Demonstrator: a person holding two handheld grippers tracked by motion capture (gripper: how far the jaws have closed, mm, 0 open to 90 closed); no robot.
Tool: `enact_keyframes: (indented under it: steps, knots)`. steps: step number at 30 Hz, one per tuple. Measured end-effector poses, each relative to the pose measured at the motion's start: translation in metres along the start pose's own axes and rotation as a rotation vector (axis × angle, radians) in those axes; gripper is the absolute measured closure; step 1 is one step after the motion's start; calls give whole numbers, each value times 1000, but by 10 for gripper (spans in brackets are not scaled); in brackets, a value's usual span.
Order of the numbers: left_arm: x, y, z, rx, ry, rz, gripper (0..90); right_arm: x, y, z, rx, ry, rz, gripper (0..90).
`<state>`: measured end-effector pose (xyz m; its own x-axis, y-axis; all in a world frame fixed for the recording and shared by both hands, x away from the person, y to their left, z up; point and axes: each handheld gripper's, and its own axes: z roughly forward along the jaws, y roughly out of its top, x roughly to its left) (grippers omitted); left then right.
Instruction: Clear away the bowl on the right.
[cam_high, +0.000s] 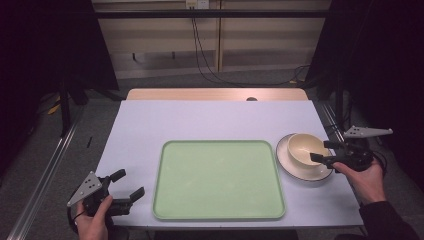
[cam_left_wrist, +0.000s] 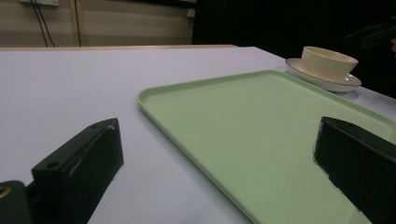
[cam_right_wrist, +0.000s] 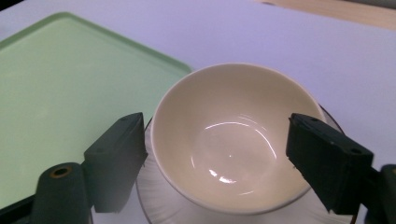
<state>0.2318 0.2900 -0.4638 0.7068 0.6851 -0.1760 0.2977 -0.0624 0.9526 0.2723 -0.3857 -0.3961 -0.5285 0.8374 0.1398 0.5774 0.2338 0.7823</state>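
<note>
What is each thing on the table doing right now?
Bowl: empty, upright, sitting on the plate.
Plate: flat on the table, right of the tray.
Tray: empty, flat on the table.
Right tongs: open, jaws either side of the bowl.
Left tongs: open, holding nothing, left of the tray.

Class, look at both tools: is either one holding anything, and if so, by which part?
Nothing is held. The right tool stands open around the bowl; the left tool is open beside the tray.

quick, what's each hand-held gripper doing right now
Left hand-held gripper: open, holding nothing.
Right hand-held gripper: open, jaws on either side of the bowl, not closed on it.
</note>
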Motion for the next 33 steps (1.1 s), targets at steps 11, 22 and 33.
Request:
enact_keyframes:
  steps: [11,22,33]
  knots:
    - [0,0,0,3,-4,8,15,-21,30,18,90,-31,6,119]
    - [0,0,1,-3,-4,-1,15,-46,26,25,151,-90,36,255]
    - [0,0,1,3,-7,7,15,-54,12,39,207,-135,43,427]
